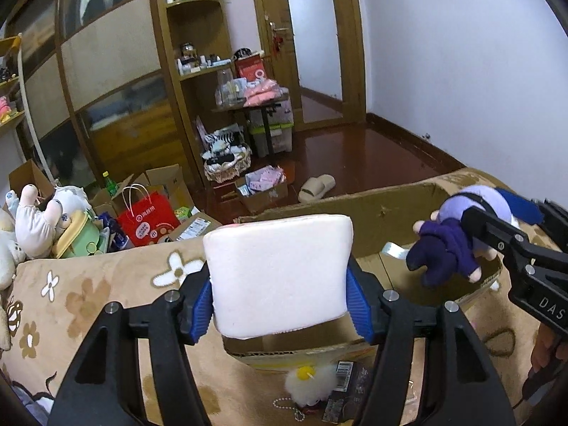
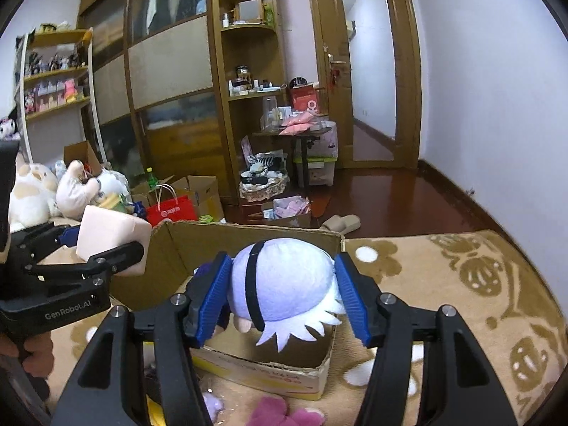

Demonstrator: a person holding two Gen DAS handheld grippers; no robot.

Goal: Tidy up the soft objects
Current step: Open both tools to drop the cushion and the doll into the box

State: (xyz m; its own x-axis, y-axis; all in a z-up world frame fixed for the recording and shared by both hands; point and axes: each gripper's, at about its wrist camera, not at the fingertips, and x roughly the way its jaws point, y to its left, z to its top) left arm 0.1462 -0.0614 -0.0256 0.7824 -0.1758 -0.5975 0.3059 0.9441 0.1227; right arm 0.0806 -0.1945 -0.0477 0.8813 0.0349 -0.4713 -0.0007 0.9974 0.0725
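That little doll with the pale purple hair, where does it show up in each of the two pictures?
Left wrist view: the doll is at the right edge, in the right gripper, above the cardboard box.
Right wrist view: the doll fills the lower centre, between the blue pads, above the same box.
Shared landmark: the red paper bag on the floor.

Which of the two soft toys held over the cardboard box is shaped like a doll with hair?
The purple-clothed doll in the right gripper: it has white spiky hair and limbs. The one in the left gripper is a plain pale block.
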